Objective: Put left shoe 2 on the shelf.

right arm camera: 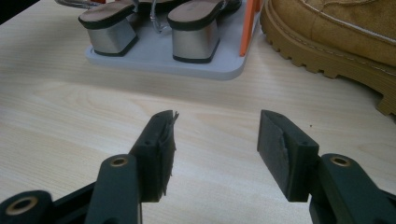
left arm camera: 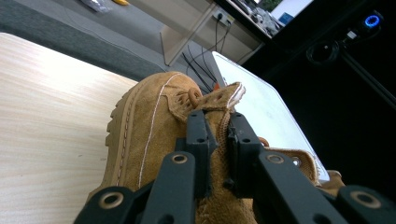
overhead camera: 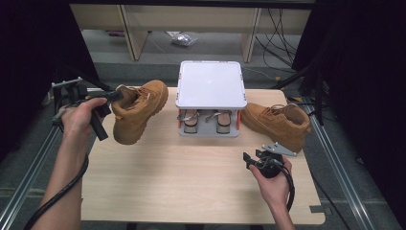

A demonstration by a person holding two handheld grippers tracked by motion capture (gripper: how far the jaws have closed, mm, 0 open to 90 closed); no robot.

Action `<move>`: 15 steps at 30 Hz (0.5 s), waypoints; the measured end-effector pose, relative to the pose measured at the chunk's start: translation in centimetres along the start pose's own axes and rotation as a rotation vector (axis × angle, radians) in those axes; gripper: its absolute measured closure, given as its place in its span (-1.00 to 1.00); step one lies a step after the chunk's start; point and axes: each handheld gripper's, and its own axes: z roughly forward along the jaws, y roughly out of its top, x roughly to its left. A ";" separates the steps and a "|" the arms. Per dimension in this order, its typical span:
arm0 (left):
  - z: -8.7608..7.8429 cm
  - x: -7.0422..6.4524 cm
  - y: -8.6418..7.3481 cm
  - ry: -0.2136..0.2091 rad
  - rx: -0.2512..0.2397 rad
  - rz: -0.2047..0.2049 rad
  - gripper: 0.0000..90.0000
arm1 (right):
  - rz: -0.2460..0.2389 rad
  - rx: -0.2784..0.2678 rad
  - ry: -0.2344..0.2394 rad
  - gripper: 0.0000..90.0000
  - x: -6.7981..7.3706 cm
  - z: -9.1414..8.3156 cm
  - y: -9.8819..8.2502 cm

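Note:
A tan suede boot [overhead camera: 139,112] hangs tilted at the table's left, toe pointing down toward the front. My left gripper [overhead camera: 114,97] is shut on its collar by the tongue. In the left gripper view the jaws [left arm camera: 218,126] pinch that suede edge of the boot [left arm camera: 149,126]. The matching boot [overhead camera: 280,122] lies on the table right of the rack, its lugged sole [right arm camera: 336,51] in the right gripper view. My right gripper [overhead camera: 253,157] hovers low at the front right, open [right arm camera: 217,126], nothing between its pads, pointing at the rack.
A small shoe rack with a white top [overhead camera: 210,84] stands at the table's back middle. Heeled sandals [overhead camera: 191,120] [right arm camera: 194,30] sit on its grey base [right arm camera: 154,58]. Bare wooden tabletop [overhead camera: 191,177] lies in front. Metal rails run along both sides.

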 end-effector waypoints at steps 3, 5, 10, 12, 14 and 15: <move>0.0 -0.2 0.3 0.001 -0.001 0.007 0.80 | 0.003 0.001 0.002 0.05 0.0 0.0 0.0; 0.1 -0.5 0.4 -0.006 -0.005 0.002 0.80 | 0.002 -0.001 0.003 0.05 0.0 0.0 0.0; 0.3 -0.8 0.9 0.002 -0.010 0.010 0.80 | 0.001 -0.001 0.004 0.05 0.0 0.0 0.0; 0.4 -1.0 1.1 0.000 -0.012 0.021 0.80 | 0.004 -0.005 0.000 0.05 -0.1 0.0 0.0; 0.4 -1.1 1.2 0.003 -0.011 0.022 0.80 | 0.002 0.003 -0.011 0.05 -0.1 -0.1 0.0; 0.5 -1.2 1.3 0.000 -0.013 0.030 0.80 | -0.001 0.002 -0.014 0.05 -0.1 -0.1 0.0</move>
